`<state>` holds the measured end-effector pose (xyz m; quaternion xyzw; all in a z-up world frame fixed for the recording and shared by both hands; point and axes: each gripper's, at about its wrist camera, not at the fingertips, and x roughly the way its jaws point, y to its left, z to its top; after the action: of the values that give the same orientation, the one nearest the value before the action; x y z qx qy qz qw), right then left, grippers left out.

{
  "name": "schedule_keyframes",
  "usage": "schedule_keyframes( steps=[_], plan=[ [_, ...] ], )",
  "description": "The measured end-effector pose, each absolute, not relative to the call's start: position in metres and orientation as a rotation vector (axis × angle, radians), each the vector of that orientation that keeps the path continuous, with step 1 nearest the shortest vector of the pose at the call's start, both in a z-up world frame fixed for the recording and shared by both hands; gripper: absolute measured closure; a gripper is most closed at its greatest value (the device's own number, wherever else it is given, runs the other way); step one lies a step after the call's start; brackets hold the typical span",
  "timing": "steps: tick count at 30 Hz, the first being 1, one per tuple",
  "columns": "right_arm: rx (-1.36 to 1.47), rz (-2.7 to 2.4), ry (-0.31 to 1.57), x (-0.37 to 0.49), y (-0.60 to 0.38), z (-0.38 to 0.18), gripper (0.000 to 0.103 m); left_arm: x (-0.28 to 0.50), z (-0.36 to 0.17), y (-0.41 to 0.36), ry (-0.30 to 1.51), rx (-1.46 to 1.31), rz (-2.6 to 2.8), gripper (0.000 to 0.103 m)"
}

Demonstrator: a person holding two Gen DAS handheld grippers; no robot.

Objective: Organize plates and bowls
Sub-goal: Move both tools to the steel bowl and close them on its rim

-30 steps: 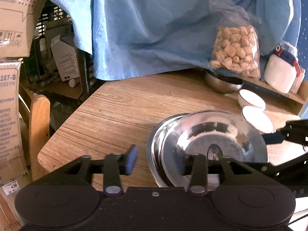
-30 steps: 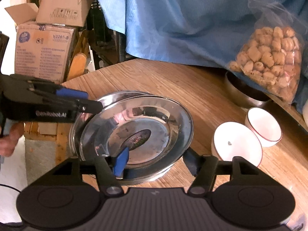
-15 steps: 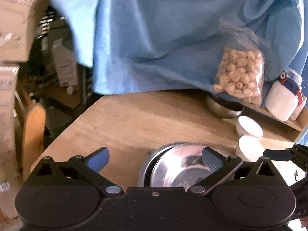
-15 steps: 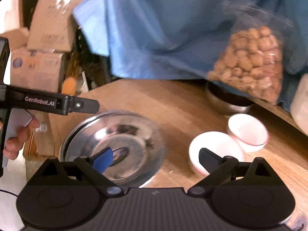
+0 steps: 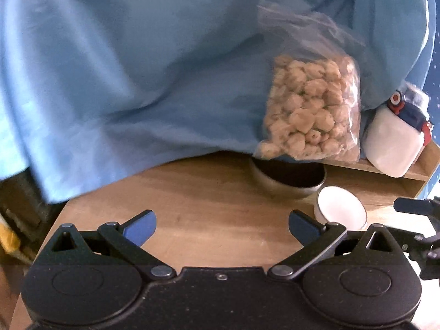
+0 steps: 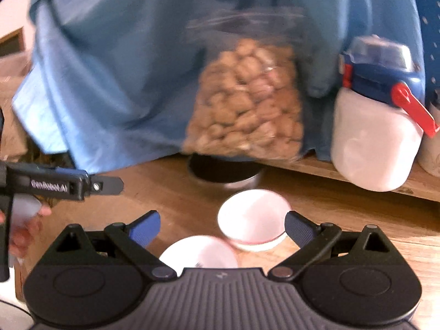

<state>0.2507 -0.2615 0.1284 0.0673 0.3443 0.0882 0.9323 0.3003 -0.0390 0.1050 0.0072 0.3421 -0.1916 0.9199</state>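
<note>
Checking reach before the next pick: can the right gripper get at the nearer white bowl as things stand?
Probably yes. The right gripper is open and empty, and the nearer white bowl sits just below it on the table with nothing in between. The second bowl stands close behind.

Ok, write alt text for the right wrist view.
The open right hand-held gripper hovers empty over two white bowls on a wooden table. Behind them a metal bowl sits under a bag of snacks, beside a white jar.

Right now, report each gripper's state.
Left gripper: open, just spread, holding nothing.
Right gripper: open, just spread, holding nothing.
</note>
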Motion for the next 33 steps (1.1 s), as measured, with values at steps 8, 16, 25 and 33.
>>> schedule_keyframes(
  steps=[8, 16, 25, 33],
  plan=[
    [0.247, 0.122, 0.744, 0.286, -0.284, 0.113, 0.004, 0.35, 0.09, -0.071, 0.752, -0.001, -0.429, 0.001],
    [0.284, 0.082, 0.747, 0.306, -0.288, 0.101, 0.005, 0.37, 0.082, -0.084, 0.757, -0.01, -0.446, 0.001],
    [0.27, 0.053, 0.759, 0.325, -0.282, 0.091, 0.017, 0.383, 0.068, -0.085, 0.792, -0.004, -0.435, 0.001],
    [0.259, 0.027, 0.774, 0.342, -0.281, 0.081, 0.026, 0.394, 0.059, -0.084, 0.815, -0.039, -0.423, 0.007]
  ],
)
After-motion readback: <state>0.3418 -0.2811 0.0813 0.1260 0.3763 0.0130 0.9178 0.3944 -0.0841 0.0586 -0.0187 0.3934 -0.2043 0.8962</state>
